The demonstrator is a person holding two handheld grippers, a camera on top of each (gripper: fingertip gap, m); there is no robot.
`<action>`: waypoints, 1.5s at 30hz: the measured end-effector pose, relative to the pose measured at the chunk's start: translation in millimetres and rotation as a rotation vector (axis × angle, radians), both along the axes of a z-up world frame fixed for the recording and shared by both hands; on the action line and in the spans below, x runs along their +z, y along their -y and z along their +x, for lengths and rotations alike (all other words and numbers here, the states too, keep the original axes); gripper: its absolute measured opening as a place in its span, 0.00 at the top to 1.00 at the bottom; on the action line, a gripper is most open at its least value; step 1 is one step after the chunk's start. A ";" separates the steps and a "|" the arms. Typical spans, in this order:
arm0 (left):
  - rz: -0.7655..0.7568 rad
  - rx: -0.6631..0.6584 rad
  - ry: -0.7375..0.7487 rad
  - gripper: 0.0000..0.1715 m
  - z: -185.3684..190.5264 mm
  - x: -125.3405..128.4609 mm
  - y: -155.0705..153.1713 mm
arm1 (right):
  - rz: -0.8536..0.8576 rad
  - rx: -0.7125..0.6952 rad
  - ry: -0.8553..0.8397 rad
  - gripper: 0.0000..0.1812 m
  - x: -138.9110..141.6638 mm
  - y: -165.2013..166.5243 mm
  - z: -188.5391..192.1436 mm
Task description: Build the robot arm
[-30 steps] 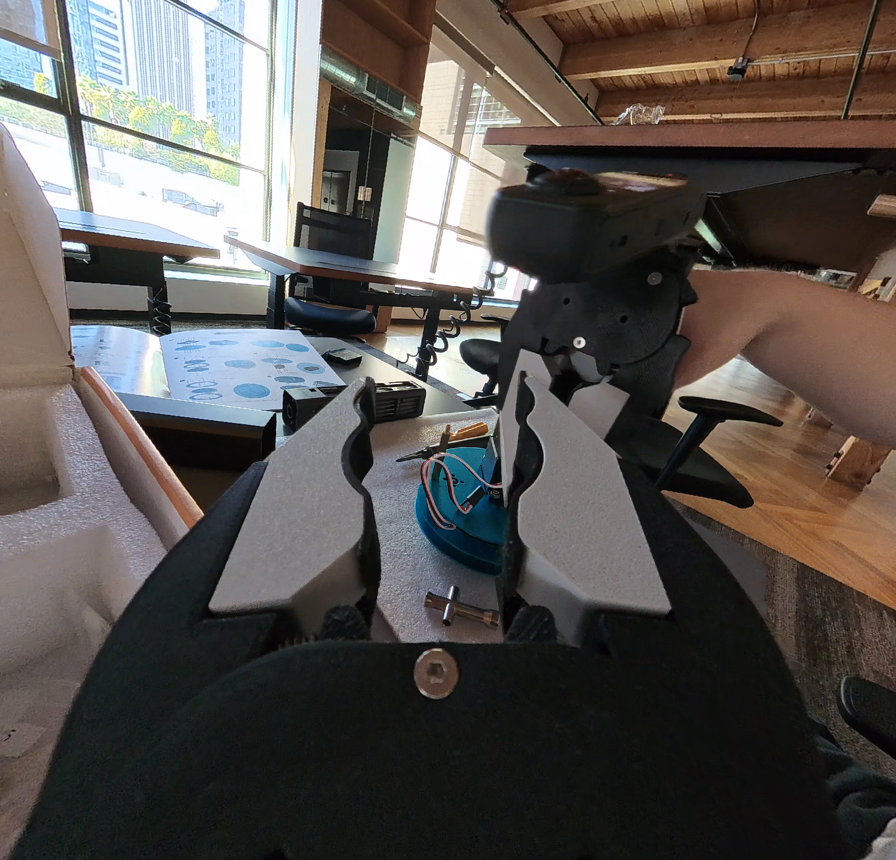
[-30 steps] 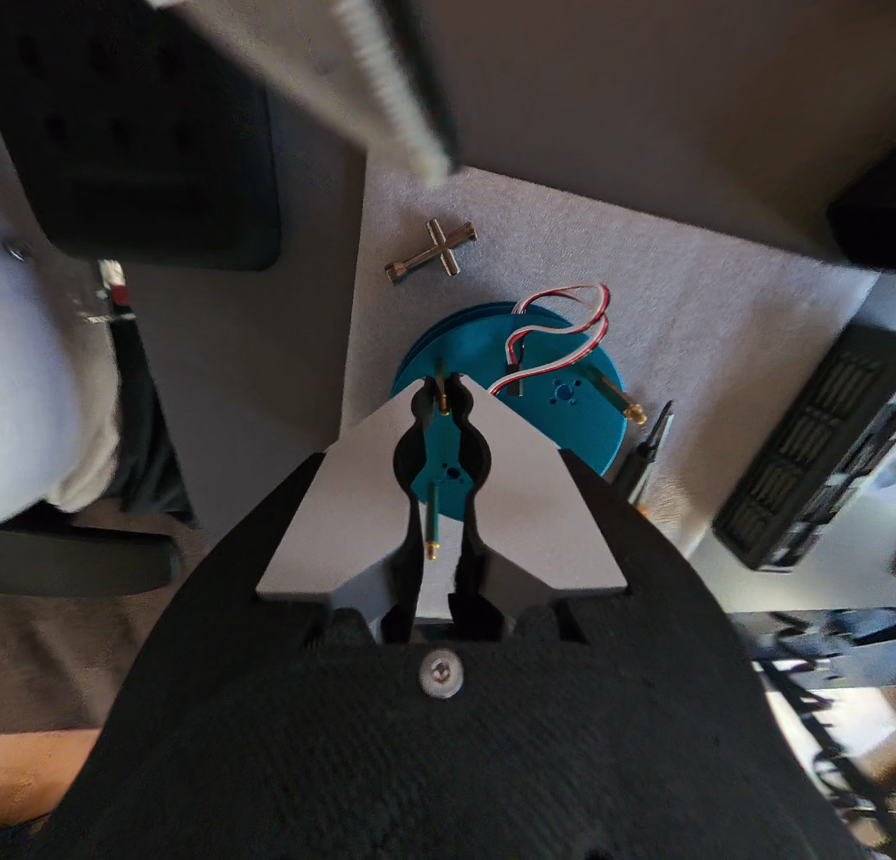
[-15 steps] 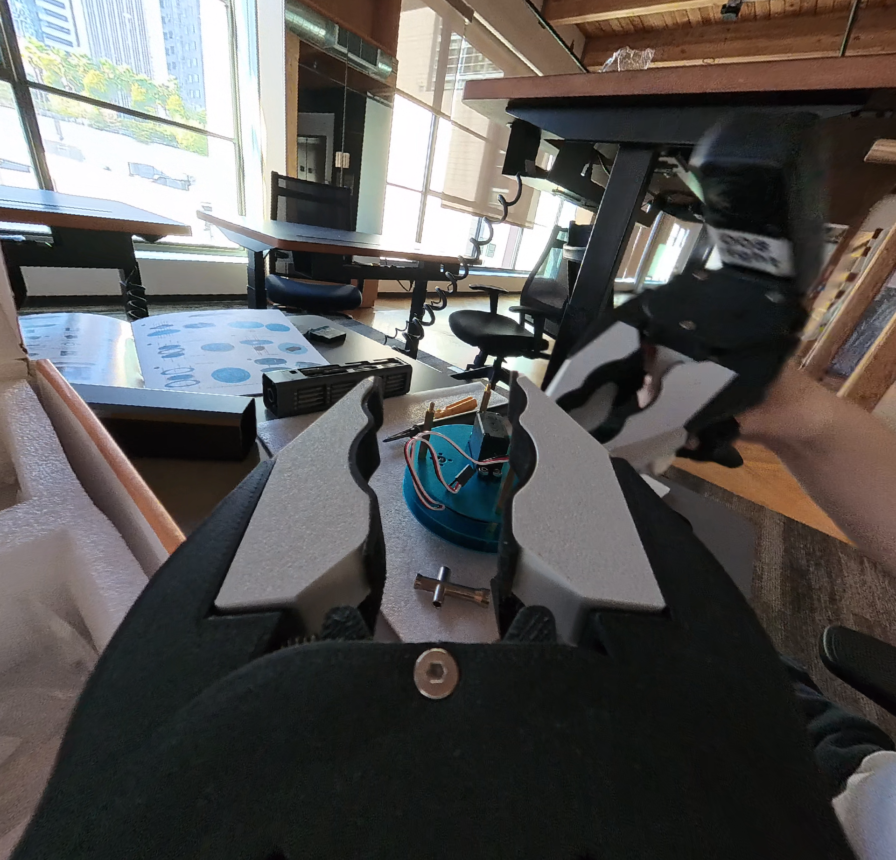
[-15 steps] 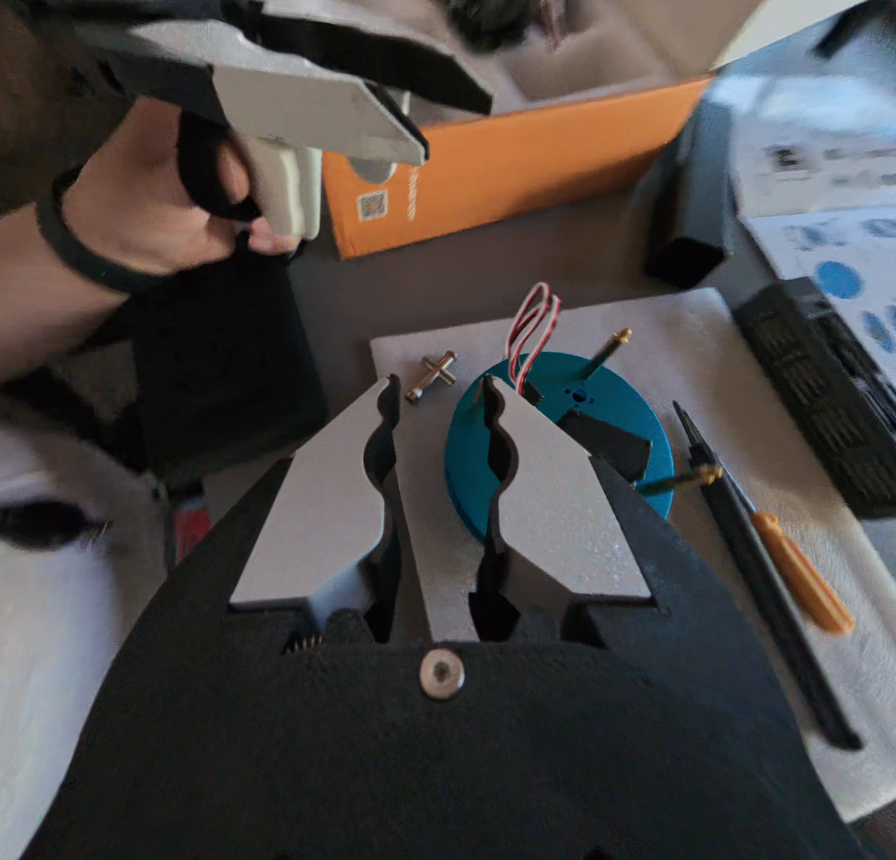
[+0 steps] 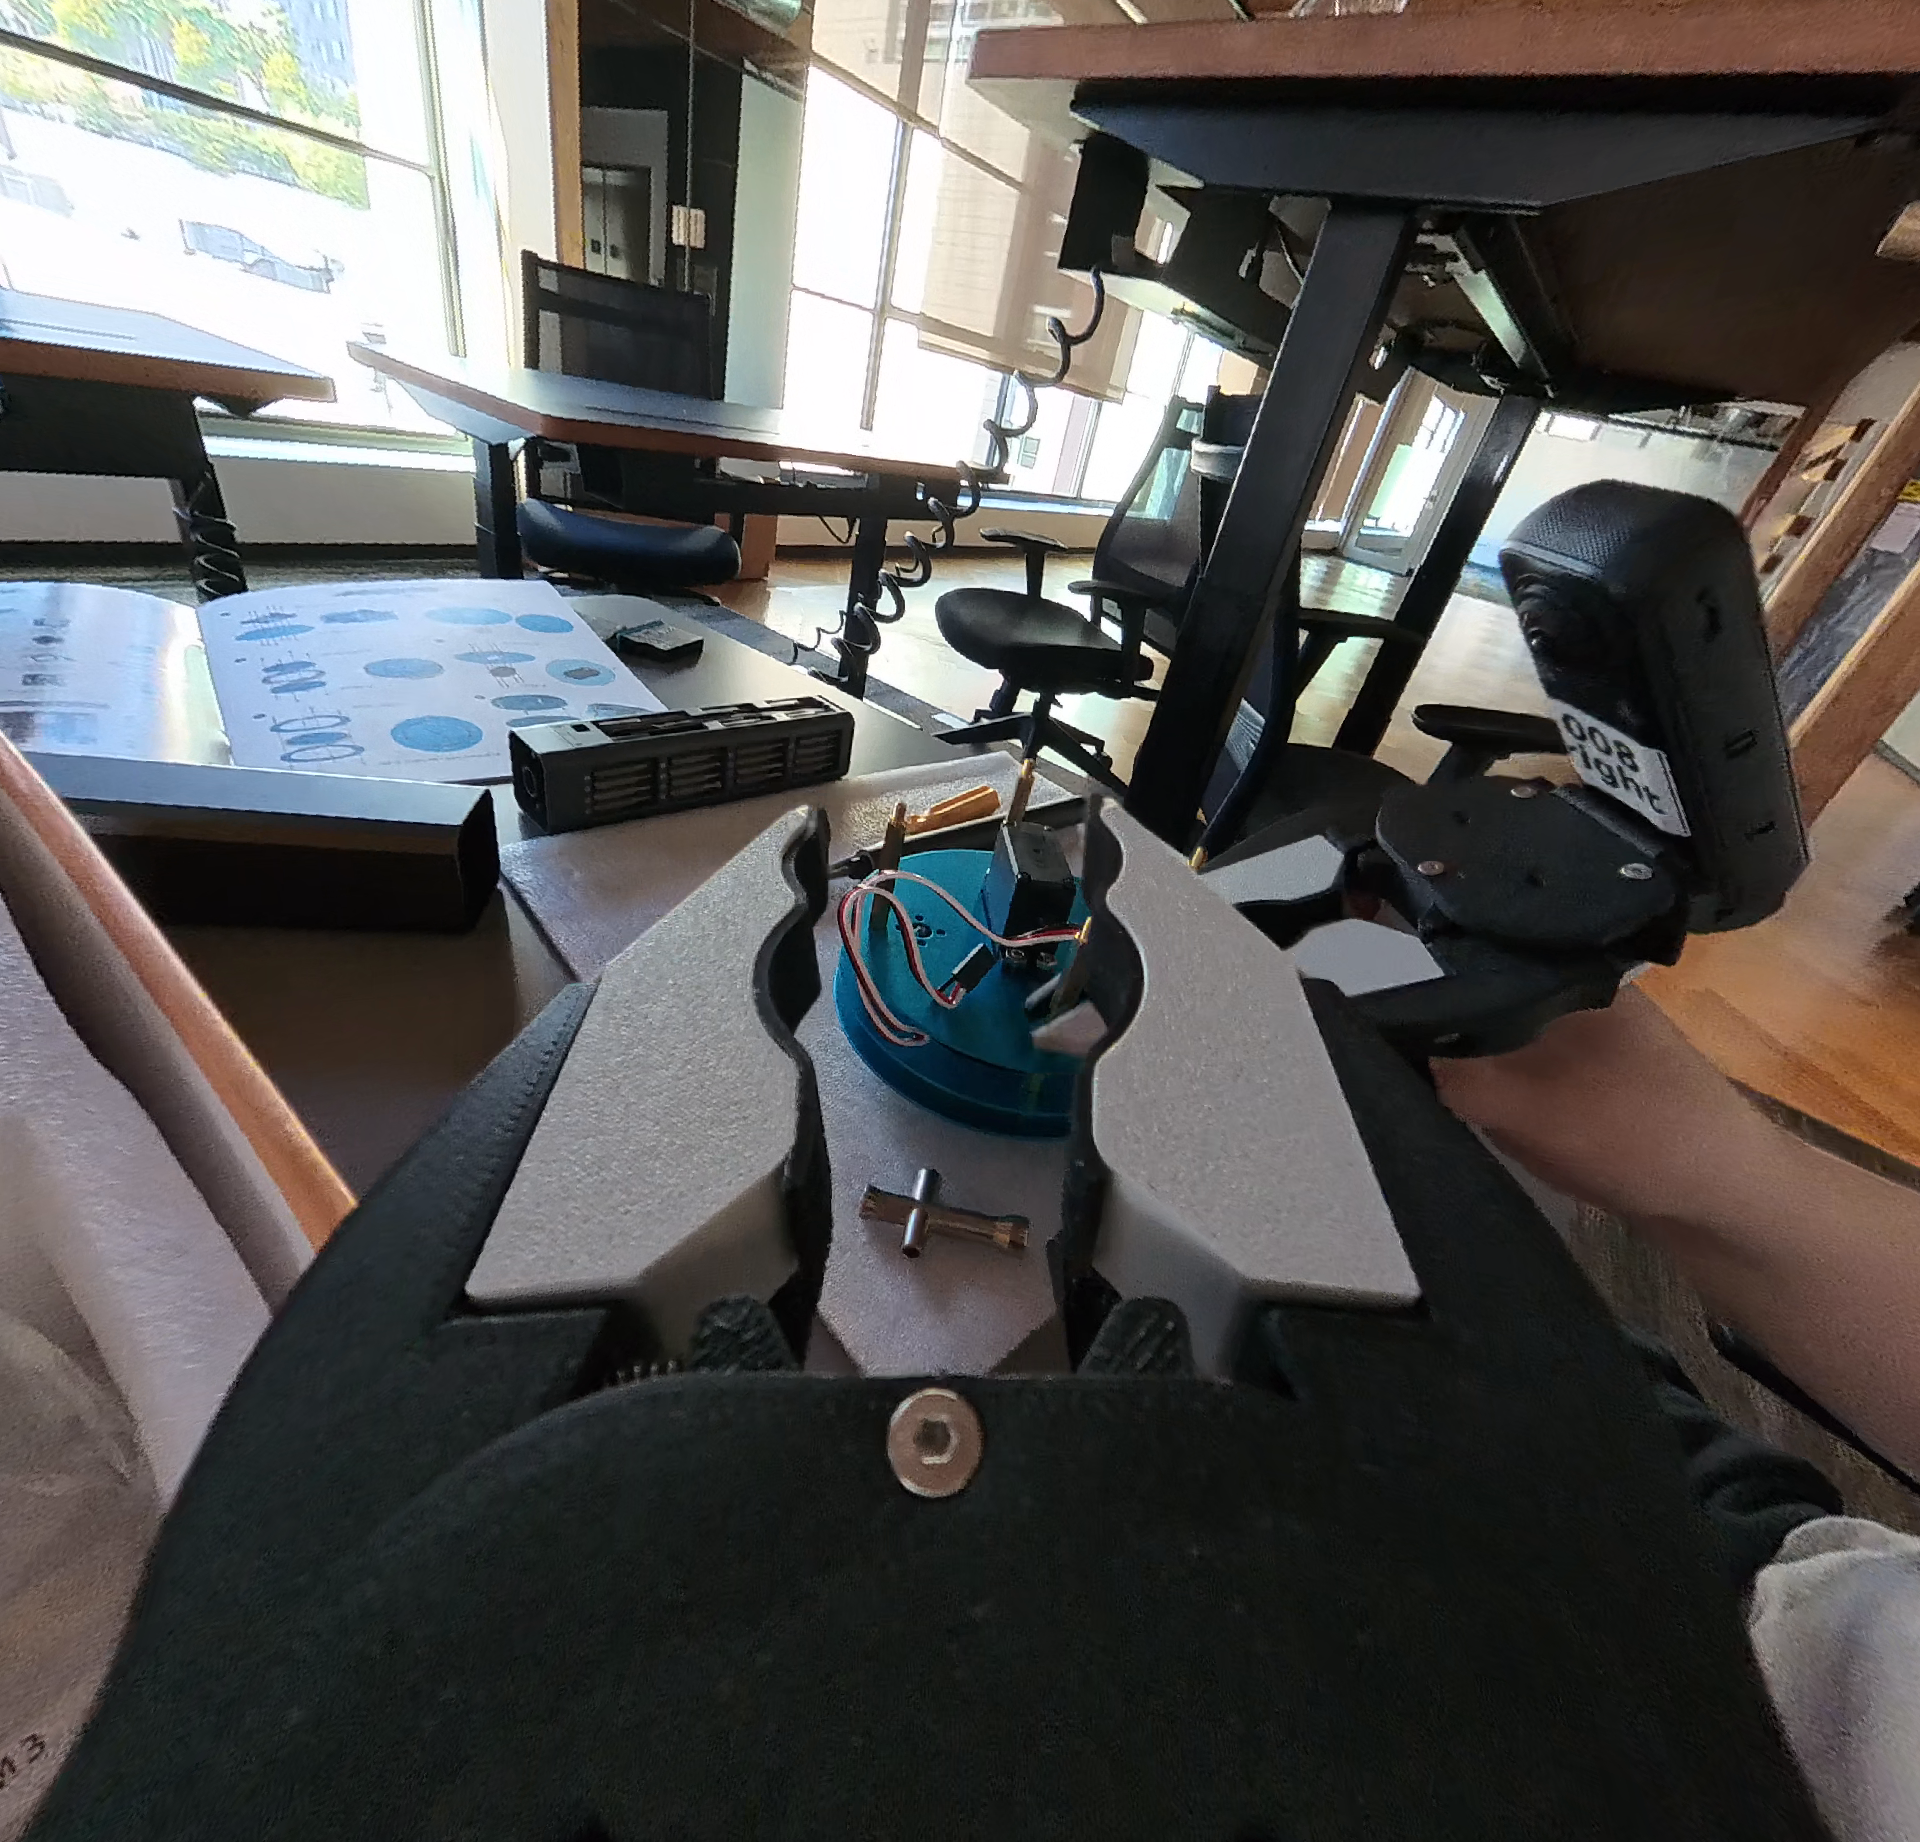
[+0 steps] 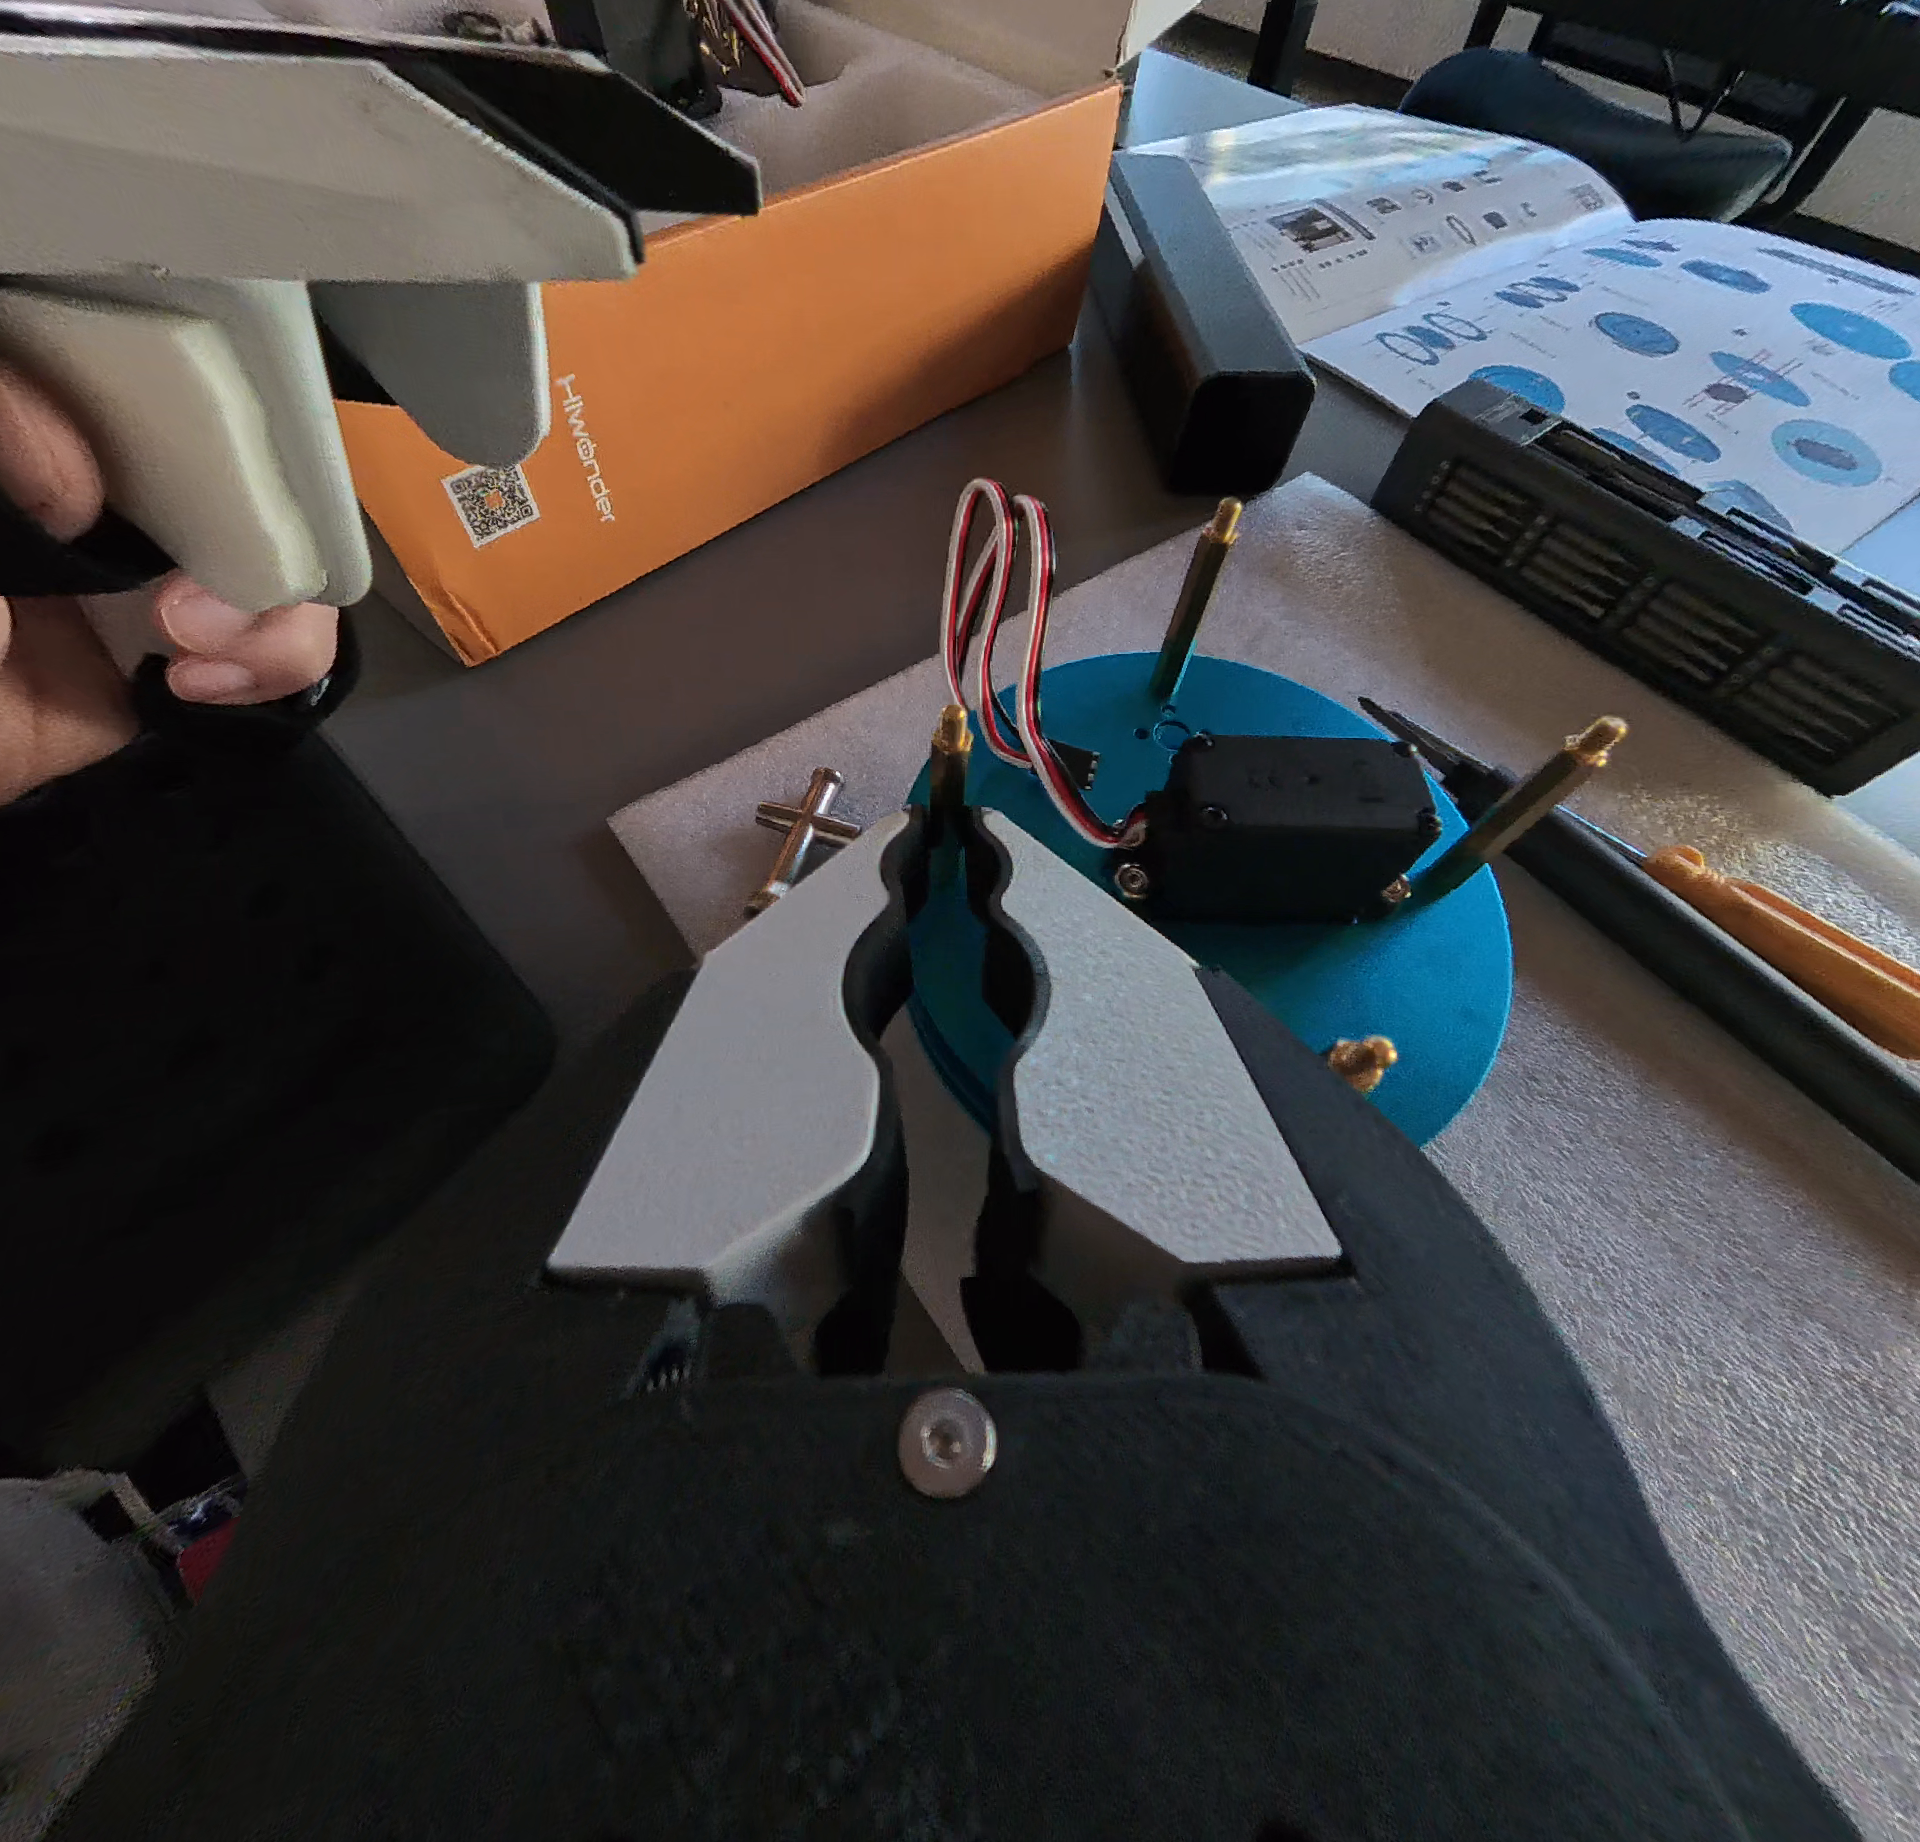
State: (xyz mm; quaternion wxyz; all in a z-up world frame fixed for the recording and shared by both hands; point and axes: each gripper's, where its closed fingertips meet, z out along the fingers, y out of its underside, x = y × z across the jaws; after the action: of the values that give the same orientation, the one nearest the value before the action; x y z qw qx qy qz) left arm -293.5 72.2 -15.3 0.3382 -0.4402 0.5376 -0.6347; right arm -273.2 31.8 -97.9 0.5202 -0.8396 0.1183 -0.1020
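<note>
The orange cardboard box beside your work held a pale foam lining, and in one of its hollows sat a dark part with red, white and black wires, too blurred to name further. The long black ribbed case lay shut at the far edge of the grey foam mat, so you could not see what it held. On that mat sat the round blue metal plate, stacked on a second blue disc, with a black servo block screwed on top and a looped red, white and black cable rising from it. Four brass-tipped standoffs stood up around the plate's edge. Your right gripper had its fingers nearly together around the standoff nearest you, though you could not tell from the pictures whether they actually pinched it. Your left gripper hovered above the mat with its fingers spread wide, framing the blue plate and gripping nothing. A small silver cross-shaped wrench lay on the mat just in front of the plate, a black-and-orange screwdriver lay just beside the plate's far side, and an open printed booklet lay behind the ribbed case.
</note>
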 end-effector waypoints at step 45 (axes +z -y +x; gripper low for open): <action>-0.214 -0.356 -0.442 0.37 51.0 -44.2 59.0 | -0.021 0.060 -0.163 0.71 -21.4 92.5 10.4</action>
State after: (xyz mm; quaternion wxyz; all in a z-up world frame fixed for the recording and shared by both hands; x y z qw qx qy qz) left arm -242.5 13.2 -59.5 0.0480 -0.4996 0.5971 -0.6257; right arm -262.8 -60.7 -119.2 0.5028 -0.8538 0.1338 -0.0192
